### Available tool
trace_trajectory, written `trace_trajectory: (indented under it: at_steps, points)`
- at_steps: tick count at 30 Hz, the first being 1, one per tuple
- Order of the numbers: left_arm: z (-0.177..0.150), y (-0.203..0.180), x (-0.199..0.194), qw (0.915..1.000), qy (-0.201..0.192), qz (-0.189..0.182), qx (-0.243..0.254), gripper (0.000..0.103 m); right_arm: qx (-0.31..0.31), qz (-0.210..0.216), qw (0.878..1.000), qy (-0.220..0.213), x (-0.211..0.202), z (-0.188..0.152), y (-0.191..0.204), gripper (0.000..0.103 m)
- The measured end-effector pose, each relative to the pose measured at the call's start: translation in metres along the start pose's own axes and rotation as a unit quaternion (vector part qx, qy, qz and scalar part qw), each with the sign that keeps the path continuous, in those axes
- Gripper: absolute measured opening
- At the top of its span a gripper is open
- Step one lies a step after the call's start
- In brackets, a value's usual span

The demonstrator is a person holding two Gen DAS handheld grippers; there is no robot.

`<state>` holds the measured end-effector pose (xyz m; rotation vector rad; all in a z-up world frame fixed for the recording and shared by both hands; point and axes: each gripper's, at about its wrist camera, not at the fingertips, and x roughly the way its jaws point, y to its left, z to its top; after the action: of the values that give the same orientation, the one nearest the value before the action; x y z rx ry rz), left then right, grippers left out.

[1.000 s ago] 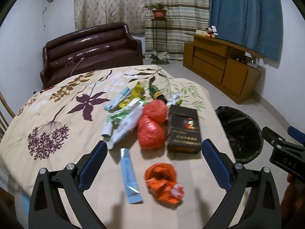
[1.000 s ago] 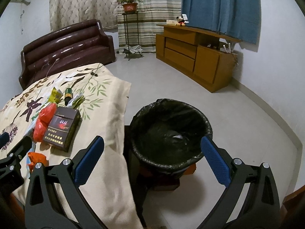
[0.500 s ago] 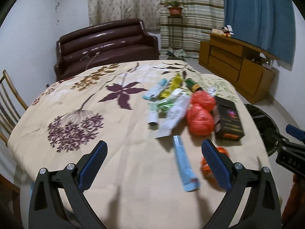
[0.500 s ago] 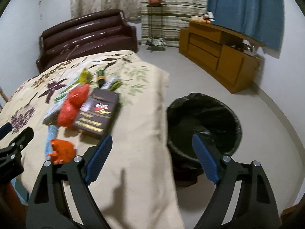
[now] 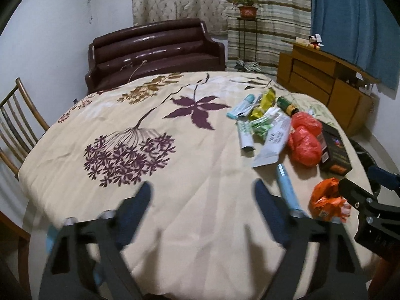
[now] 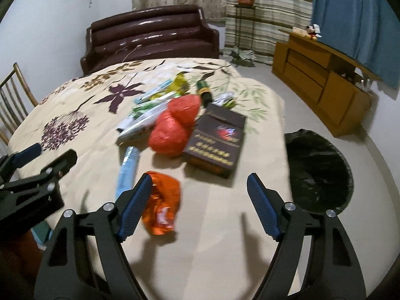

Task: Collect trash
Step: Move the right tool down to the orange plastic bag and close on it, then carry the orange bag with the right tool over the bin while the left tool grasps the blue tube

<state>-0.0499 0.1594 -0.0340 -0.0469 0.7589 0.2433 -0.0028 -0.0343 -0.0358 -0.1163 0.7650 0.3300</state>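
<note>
Trash lies on a floral-clothed table (image 6: 225, 225): a crumpled orange wrapper (image 6: 163, 203), a light blue tube (image 6: 127, 172), two red plastic bags (image 6: 175, 125), a dark box (image 6: 216, 142), a green bottle (image 6: 203, 91) and several wrappers (image 6: 150, 105). My right gripper (image 6: 198, 205) is open and empty, its left finger beside the orange wrapper. My left gripper (image 5: 202, 215) is open and empty over bare cloth, left of the blue tube (image 5: 287, 187) and orange wrapper (image 5: 325, 200). A black-lined trash bin (image 6: 320, 170) stands on the floor right of the table.
A brown sofa (image 5: 155, 50) stands behind the table. A wooden chair (image 5: 15, 125) is at the left. A wooden cabinet (image 6: 322, 75) and a plant stand (image 6: 243, 25) line the far right wall. Bare floor lies between the table and the cabinet.
Both grippers swung left. The right one left the bin and now hovers over the table by the orange wrapper. The left one moved off the trash pile and narrowed somewhat.
</note>
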Motion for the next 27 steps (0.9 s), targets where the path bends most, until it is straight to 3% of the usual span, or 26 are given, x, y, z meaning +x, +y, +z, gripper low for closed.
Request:
trace_trajectory:
  at_steps: [9,12,20,23,27]
  points:
    - [-0.005,0.012,0.005,0.9998,0.009,-0.005,-0.016,0.074,-0.013,0.016,1.0,0.017,0.016,-0.005,0.019,0.071]
    - [-0.006,0.011,0.008,0.9996,0.015,-0.01,-0.02,0.074,-0.021,0.017,0.999,0.023,0.019,-0.007,0.023,0.061]
    - [-0.008,0.006,0.012,0.9993,0.023,-0.019,-0.021,0.074,-0.018,0.033,0.998,0.048,0.027,-0.015,0.023,0.05]
    - [-0.007,0.002,0.011,0.9993,0.022,-0.023,-0.02,0.074,-0.017,0.03,0.998,0.046,0.025,-0.015,0.021,0.039]
    - [-0.005,-0.007,0.009,0.9992,0.02,-0.032,-0.017,0.074,-0.008,0.03,0.999,0.044,0.021,-0.016,0.013,0.039]
